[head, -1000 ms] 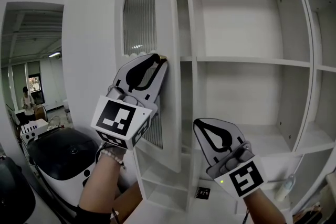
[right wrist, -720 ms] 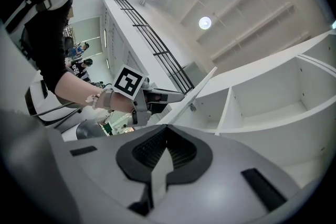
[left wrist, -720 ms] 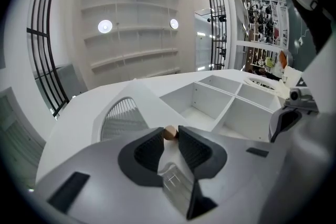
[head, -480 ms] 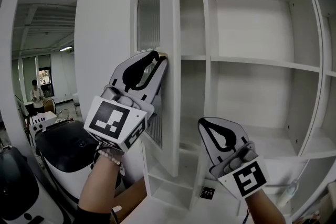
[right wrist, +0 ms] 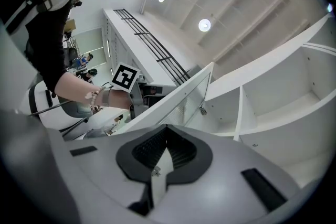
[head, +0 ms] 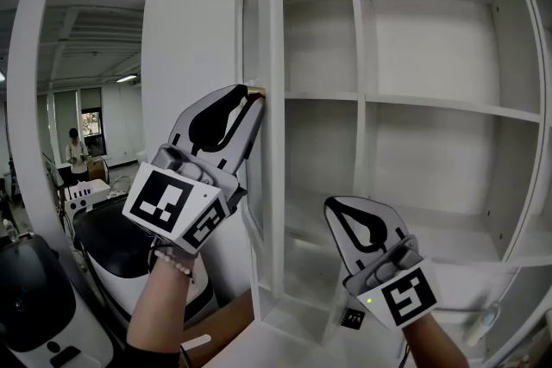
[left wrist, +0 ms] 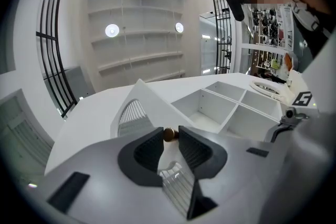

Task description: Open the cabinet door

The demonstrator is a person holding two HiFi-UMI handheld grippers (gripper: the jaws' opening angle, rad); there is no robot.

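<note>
In the head view, the door [head: 272, 30] had swung further out over the last second. Its arched pane had faced the camera at a slant, and now the door stood nearly edge-on, straight ahead of the left gripper [head: 250, 95]. The left gripper's tips sat at the knob [head: 256, 87] on the door's free edge. The cabinet [head: 358, 30] lay fully open to the right of that gripper. The right gripper [head: 338, 207] hung lower and to the right of the left one, in front of the bare shelves and touching nothing.

In the left gripper view, the jaws stood partly apart with the small brown knob between their tips. Both tips seemed to press on it, though contact on the left tip was hard to be sure of. The door ran away beyond the tips, with the shelves to its right.

In the right gripper view, the jaws were closed together with nothing between them. The door stood ahead and above the tips, well apart from them.

The door looked close to fully open, so little was probably left beyond a last bit of swing and letting the knob go.
</note>
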